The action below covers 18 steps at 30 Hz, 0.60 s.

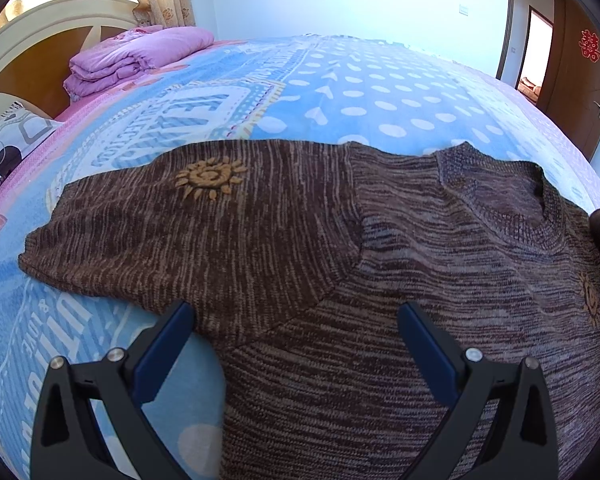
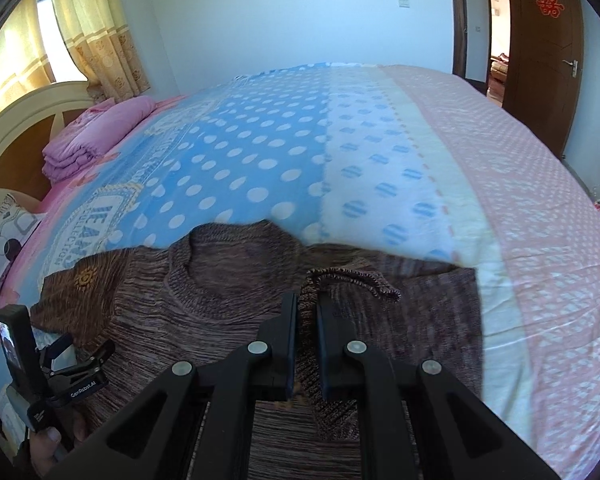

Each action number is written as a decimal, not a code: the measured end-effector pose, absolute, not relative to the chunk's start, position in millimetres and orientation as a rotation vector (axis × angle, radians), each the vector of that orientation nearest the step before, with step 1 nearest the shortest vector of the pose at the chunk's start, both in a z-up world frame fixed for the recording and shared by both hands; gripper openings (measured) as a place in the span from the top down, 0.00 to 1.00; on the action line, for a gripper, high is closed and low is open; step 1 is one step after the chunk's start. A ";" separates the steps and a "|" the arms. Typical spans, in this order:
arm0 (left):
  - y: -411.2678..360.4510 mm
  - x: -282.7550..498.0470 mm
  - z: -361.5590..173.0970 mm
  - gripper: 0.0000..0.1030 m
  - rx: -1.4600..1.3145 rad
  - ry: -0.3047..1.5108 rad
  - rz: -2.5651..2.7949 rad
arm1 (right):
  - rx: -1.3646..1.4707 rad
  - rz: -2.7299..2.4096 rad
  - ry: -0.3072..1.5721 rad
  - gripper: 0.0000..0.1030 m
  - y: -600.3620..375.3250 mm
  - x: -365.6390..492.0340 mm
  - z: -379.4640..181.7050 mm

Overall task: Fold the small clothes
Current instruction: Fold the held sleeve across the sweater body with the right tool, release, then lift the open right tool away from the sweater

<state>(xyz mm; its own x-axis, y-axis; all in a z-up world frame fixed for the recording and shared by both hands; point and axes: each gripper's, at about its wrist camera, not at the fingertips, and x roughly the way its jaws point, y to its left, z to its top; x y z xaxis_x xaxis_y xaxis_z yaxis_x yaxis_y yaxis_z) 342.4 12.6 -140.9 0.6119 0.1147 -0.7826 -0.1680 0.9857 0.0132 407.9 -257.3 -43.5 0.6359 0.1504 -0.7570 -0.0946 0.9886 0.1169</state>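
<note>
Pinching a raised fold of knit, the right gripper (image 2: 307, 312) has its two fingers (image 2: 289, 332) clamped on the brown marled knitted sweater (image 2: 220, 280), with a ribbed edge, probably a cuff or sleeve end, curling up just beyond the tips. The left gripper (image 1: 296, 320) hovers low over the same sweater with its blue-padded fingers (image 1: 168, 336) spread wide apart, holding nothing; one tip sits over the sleeve's lower edge, the other over the chest.

The sweater lies front-up on the bed (image 2: 520, 200), on a blue blanket with white polka dots (image 1: 380, 100). In the left wrist view one sleeve stretches out flat, a tan sun motif (image 1: 210, 178) on it, and the round ribbed neckline is open and uncreased.

The fold seems barely begun: the body is spread full width, one sleeve is unfolded, and only the side in the right fingers is lifted. Both sleeves and the body remain to be folded.
</note>
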 end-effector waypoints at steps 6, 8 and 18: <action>13.0 343.4 -142.6 0.00 -0.068 0.901 0.161 | 0.054 0.159 0.896 0.98 -218.0 419.7 -77.7; 13.4 343.6 -143.1 0.00 -0.070 0.902 0.160 | 0.060 0.170 0.911 0.98 -207.7 422.5 -89.5; 10.2 345.9 -145.2 0.00 -0.048 0.914 0.168 | 0.118 0.330 0.964 0.36 -215.5 388.7 -102.6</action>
<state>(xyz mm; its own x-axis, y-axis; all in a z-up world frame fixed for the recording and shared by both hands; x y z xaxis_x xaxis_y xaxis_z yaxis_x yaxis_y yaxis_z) 345.9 10.2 -145.2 0.5986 0.1245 -0.7913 -0.1653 0.9858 0.0300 388.7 -215.5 -102.6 0.5252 0.3267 -0.7858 -0.2230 0.9439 0.2434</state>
